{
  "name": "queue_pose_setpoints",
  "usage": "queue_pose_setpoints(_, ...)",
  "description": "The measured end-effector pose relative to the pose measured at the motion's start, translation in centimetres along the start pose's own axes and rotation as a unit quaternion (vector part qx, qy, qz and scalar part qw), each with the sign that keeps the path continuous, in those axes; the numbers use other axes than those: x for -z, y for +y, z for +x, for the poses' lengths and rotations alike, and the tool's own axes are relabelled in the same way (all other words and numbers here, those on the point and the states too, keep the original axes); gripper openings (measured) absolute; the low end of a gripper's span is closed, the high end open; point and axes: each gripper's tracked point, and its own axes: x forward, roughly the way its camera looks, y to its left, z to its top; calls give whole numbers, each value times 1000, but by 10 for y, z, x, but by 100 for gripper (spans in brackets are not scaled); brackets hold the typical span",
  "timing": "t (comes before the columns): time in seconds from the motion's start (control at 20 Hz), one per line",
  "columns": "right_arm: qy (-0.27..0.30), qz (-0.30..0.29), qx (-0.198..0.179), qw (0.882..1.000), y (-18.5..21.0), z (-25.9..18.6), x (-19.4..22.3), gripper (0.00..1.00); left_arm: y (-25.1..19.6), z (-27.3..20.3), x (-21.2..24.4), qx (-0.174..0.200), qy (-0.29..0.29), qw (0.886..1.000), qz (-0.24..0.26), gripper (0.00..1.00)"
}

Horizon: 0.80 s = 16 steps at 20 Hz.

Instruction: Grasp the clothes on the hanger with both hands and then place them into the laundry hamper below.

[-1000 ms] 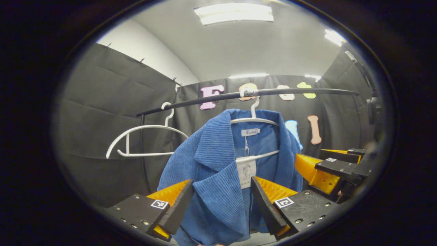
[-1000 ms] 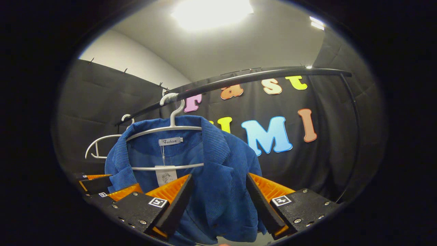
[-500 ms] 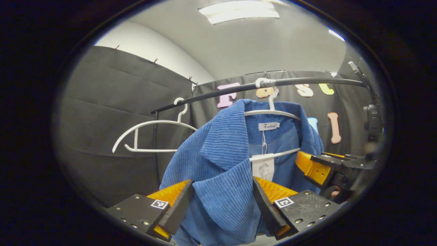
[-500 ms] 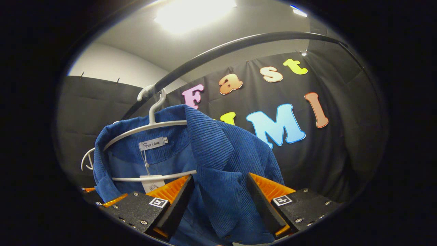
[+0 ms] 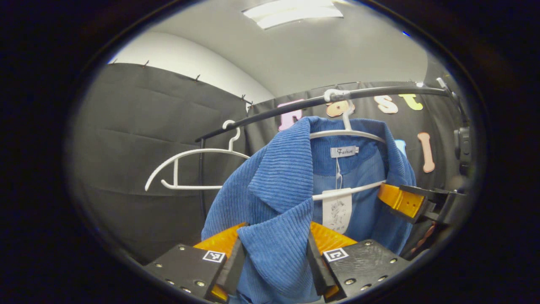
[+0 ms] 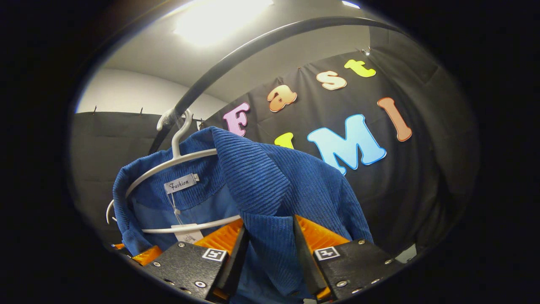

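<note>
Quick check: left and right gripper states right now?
Left gripper: shut on the blue jacket, at its lapel.
Right gripper: shut on the blue jacket's other lapel.

Both tools point upward, the left tool (image 5: pixel 273 264) and the right tool (image 6: pixel 266 253) each clamped on the blue jacket's (image 5: pixel 278 190) lapel.

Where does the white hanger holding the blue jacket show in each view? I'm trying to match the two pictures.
Left gripper view: the white hanger sits upper right of centre, hooked on the black rail.
Right gripper view: the hanger sits left of centre, hooked on the same rail.
Shared landmark: the neck label inside the blue jacket.
</note>
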Motion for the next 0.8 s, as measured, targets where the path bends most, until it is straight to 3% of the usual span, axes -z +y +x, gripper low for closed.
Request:
queue_pose_setpoints(0.05,1,9,-1,1000,-2,1,0,48,0,1,0,5,2,1000,0,76)
queue_pose_setpoints(0.1,1,20,6,1000,-6,2,-1,41,2,-2,0,2,1,1000,1,70)
queue_pose_setpoints(0.15,-2,32,11,999,-11,2,-4,22,2,0,-1,6,1,1000,-4,64)
queue_pose_setpoints(0.25,-2,51,-1,999,-7,1,-4,11,1,1,-1,16,4,1000,-9,53)
queue_pose_setpoints(0.3,-2,55,-8,998,-7,-1,-4,9,10,0,-2,2,0,1000,-4,52)
queue_pose_setpoints(0.35,-5,59,-12,998,-8,-2,-7,7,22,-6,-7,-19,-5,1000,-1,28)
queue_pose_setpoints(0.4,-10,64,-14,998,-10,-3,-11,7,20,-1,-8,-10,-7,1000,-7,4)
queue_pose_setpoints(0.45,-16,68,-14,997,-13,-4,-15,7,20,-3,-8,-9,-4,1000,-14,13)
queue_pose_setpoints(0.5,-23,72,-12,997,-17,-2,-19,7,19,-4,-11,0,-2,1000,-20,0)
queue_pose_setpoints(0.55,-28,79,-9,996,-21,-2,-24,7,22,-6,-13,4,-3,1000,-22,7)
queue_pose_setpoints(0.65,-41,96,-3,995,-31,-3,-34,7,33,-8,-26,1,-16,1000,-23,1)
queue_pose_setpoints(0.8,-60,117,6,991,-45,-3,-52,6,44,-17,-45,-2,-30,999,-26,2)
